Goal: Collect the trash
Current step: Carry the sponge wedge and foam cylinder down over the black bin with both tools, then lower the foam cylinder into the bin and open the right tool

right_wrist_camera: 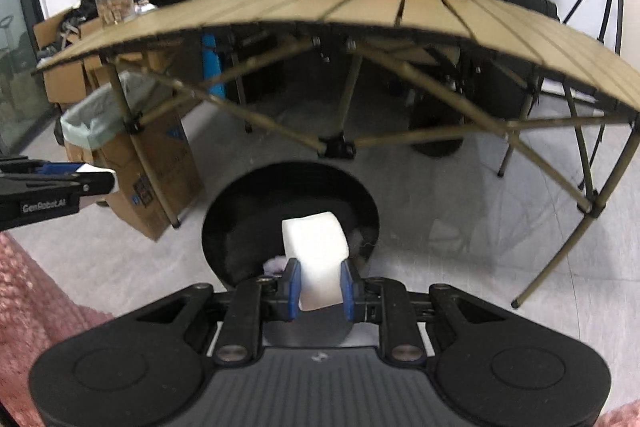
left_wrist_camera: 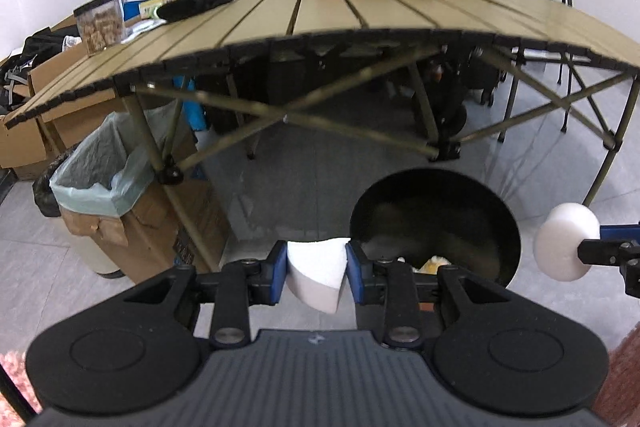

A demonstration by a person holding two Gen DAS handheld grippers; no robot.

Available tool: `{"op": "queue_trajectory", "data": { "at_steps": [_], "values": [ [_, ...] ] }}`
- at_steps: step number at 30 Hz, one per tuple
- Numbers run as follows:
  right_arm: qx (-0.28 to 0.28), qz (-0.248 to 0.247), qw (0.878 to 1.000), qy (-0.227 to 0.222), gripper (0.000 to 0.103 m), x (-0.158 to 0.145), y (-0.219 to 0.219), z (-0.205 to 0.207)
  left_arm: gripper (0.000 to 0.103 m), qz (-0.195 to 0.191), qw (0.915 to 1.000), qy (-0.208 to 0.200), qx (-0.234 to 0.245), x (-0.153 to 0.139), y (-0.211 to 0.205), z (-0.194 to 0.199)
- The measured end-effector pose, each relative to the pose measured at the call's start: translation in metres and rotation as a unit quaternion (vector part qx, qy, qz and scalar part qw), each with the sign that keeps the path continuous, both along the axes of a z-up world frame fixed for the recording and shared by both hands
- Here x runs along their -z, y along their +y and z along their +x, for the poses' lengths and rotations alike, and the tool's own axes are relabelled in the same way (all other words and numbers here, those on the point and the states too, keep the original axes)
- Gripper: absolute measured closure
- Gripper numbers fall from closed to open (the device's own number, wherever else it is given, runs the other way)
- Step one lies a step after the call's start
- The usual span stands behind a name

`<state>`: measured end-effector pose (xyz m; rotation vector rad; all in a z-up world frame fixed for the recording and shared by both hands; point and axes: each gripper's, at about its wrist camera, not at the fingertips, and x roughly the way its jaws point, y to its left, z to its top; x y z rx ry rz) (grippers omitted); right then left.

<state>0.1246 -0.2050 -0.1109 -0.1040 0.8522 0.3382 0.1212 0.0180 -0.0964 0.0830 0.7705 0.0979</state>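
The left gripper [left_wrist_camera: 317, 273] pinches a white foam wedge [left_wrist_camera: 316, 275] between its blue pads. The wedge has one flat side and one curved edge. The right gripper [right_wrist_camera: 320, 289] squeezes a round white foam piece [right_wrist_camera: 316, 255], smooth and thick like a little wheel. Both foam pieces hang near a round black bin [right_wrist_camera: 292, 195] on the grey floor [right_wrist_camera: 460, 227]. The round piece is right over the bin's open mouth. The wedge is just beside the bin's left rim. Some trash already lies inside the bin. Behind the bin stands a tan folding table [left_wrist_camera: 320, 15] made of long slats, with thin crossed legs. There is open floor between the table's front edge and the bin. A brown cardboard box [left_wrist_camera: 160, 239] sits to the left.
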Motion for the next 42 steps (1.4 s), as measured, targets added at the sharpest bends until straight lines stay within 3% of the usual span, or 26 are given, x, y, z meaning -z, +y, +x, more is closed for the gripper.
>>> {"op": "queue_trajectory", "data": {
  "at_steps": [18, 42],
  "values": [
    [0.004, -0.019, 0.999, 0.037, 0.083, 0.023, 0.01, 0.014, 0.072, -0.006, 0.9997, 0.023, -0.004, 0.017, 0.004, 0.006],
    [-0.026, -0.019, 0.999, 0.023, 0.083, 0.03, 0.067, 0.081, 0.072, -0.015, 0.9989, 0.021, -0.038, 0.017, 0.023, 0.023]
  ]
}}
